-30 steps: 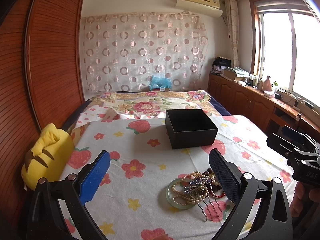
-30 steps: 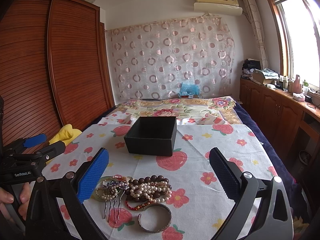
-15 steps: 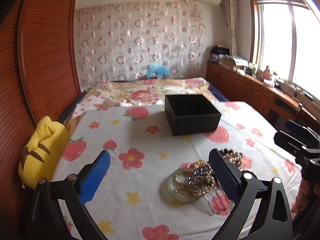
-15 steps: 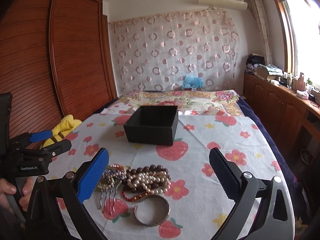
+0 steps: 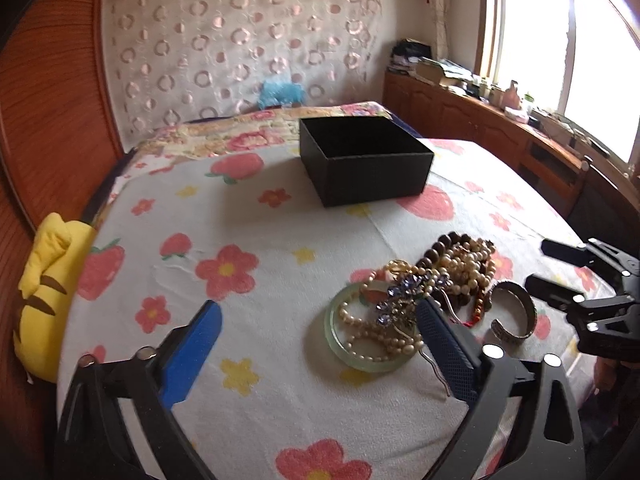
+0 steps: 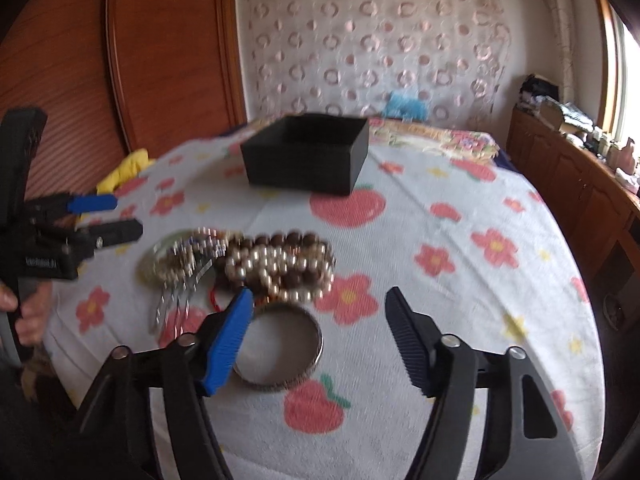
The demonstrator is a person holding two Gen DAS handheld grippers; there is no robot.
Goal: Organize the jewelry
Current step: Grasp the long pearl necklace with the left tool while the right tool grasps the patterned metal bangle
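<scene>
While both grippers hung over the bed: neither had hold of anything.
Left gripper (image 5: 316, 340): fingers wide apart and closing; only flowered sheet (image 5: 280, 392) lay between them; right fingertip overlapped the edge of the jewelry pile.
Right gripper (image 6: 320, 332): fingers partly open and closing; silver cuff bangle (image 6: 280, 348) lay below the gap, by the blue finger, pads not on it.
Jewelry pile (image 5: 424, 300): on the sheet near the bed's front edge, short of the black box (image 5: 364, 160).
Pile contents: green bangle (image 5: 340, 348), pearl strands (image 6: 276, 268), dark wooden beads (image 6: 288, 240), purple-stoned hair comb (image 5: 412, 288), all tangled; which strand lay over which could not be told.
Black box: open-topped, upright, well apart from the pile; inside too dark to read.
Right wrist view: motion-blurred; comb and green bangle smeared.
Hidden: part of the cuff bangle behind the blue finger; comb tines partly behind the left gripper's right finger.
Yellow plush (image 5: 44, 300): at the bed's left edge, cut off by the frame.
</scene>
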